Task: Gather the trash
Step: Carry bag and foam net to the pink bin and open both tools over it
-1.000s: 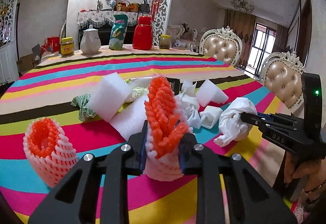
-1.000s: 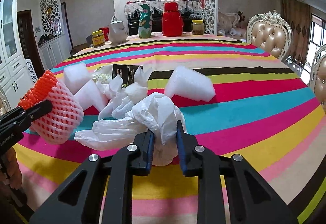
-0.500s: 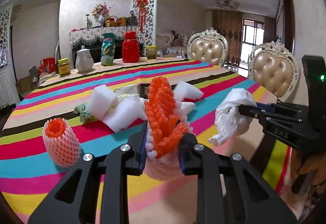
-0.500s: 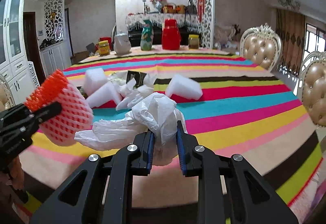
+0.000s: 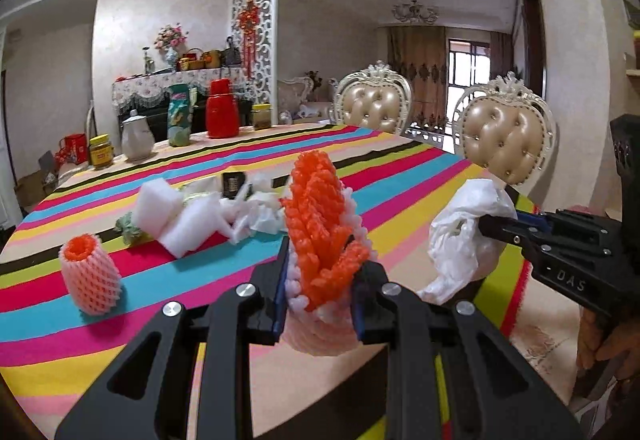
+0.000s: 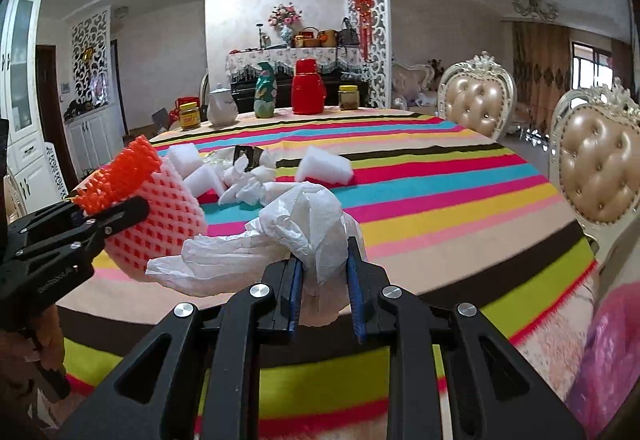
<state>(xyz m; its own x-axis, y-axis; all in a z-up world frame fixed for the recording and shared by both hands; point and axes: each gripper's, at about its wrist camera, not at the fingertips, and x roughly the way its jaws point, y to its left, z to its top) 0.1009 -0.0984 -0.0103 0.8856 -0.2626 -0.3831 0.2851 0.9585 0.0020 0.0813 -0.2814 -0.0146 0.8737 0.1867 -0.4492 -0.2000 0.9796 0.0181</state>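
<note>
My left gripper [image 5: 320, 280] is shut on a pink and orange foam fruit net [image 5: 320, 236], held above the table's near edge; the same net [image 6: 160, 216] shows at the left of the right wrist view. My right gripper [image 6: 323, 272] is shut on a crumpled white plastic bag [image 6: 296, 236], also seen at the right of the left wrist view as the bag [image 5: 464, 236]. A second foam net [image 5: 90, 272] stands upright on the striped tablecloth [image 5: 400, 176]. White foam blocks [image 5: 160, 204] and crumpled tissue [image 5: 256, 216] lie mid-table.
At the table's far end stand a red thermos [image 6: 307, 87], a white teapot [image 6: 222, 106], a green vase [image 6: 266, 92] and jars [image 6: 190, 116]. Two padded chairs [image 6: 600, 168] flank the right side. A small black packet [image 5: 232, 184] lies among the foam.
Both grippers have pulled back from the table with their loads still held. The pile of foam and tissue now looks farther away, and the table's near edge has come into view.
</note>
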